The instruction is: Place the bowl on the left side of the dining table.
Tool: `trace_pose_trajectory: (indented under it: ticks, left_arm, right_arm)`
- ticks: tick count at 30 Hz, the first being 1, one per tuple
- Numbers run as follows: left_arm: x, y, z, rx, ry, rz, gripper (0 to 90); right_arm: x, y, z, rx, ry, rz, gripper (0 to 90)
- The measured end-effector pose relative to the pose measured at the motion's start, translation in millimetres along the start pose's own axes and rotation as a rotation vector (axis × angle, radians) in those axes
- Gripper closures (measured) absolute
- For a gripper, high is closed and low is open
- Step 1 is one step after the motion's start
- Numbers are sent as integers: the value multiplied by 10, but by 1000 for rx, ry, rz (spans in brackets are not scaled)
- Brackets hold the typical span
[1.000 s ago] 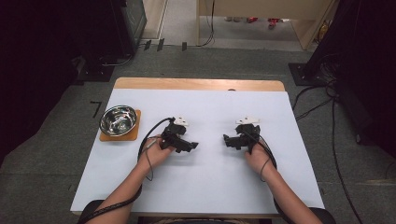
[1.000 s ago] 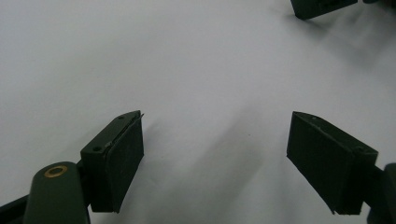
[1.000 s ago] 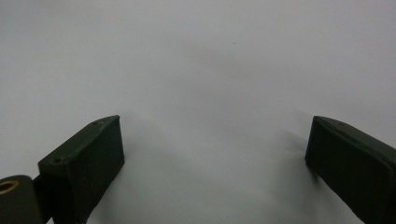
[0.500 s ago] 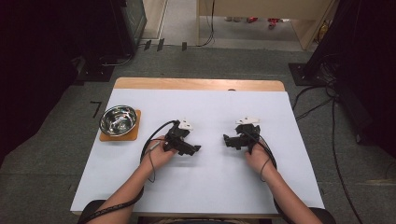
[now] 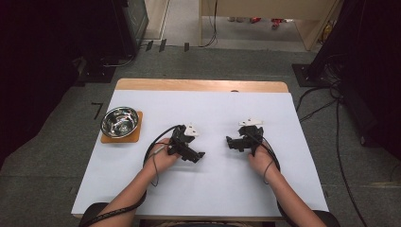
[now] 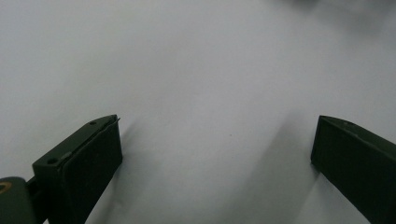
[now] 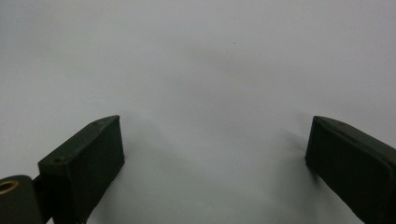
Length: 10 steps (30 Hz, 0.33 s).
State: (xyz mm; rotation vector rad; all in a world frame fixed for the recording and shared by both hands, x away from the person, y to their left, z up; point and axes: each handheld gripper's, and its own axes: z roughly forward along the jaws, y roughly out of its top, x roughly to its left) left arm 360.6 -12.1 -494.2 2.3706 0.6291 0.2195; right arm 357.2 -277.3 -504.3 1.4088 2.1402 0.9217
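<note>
The left gripper (image 5: pixel 201 155) is being spread wider, nothing between; the right gripper (image 5: pixel 229 141), beside it, is being held released, unmoved on the surface (image 5: pixel 213 189).

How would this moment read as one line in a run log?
left hand-held gripper: just opened, empty | right hand-held gripper: open, empty | bowl: on mat, untouched

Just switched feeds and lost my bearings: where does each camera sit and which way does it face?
High view: above the person's side, facing forward and down on the table; forearms, left tool, right tool, bowl.
Left gripper view: rides the left tool, facing the white tabletop; open jaws.
Right gripper view: rides the right tool; same.
Shared: the white tabletop.
</note>
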Motion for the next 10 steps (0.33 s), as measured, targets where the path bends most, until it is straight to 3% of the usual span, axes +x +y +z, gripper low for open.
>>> trace_pose_trajectory:
  ticks: [10]
  left_arm:
    - [3,-61,6,-43,-15,16,0]
  right_arm:
    - [1,0,0,0,0,0,41]
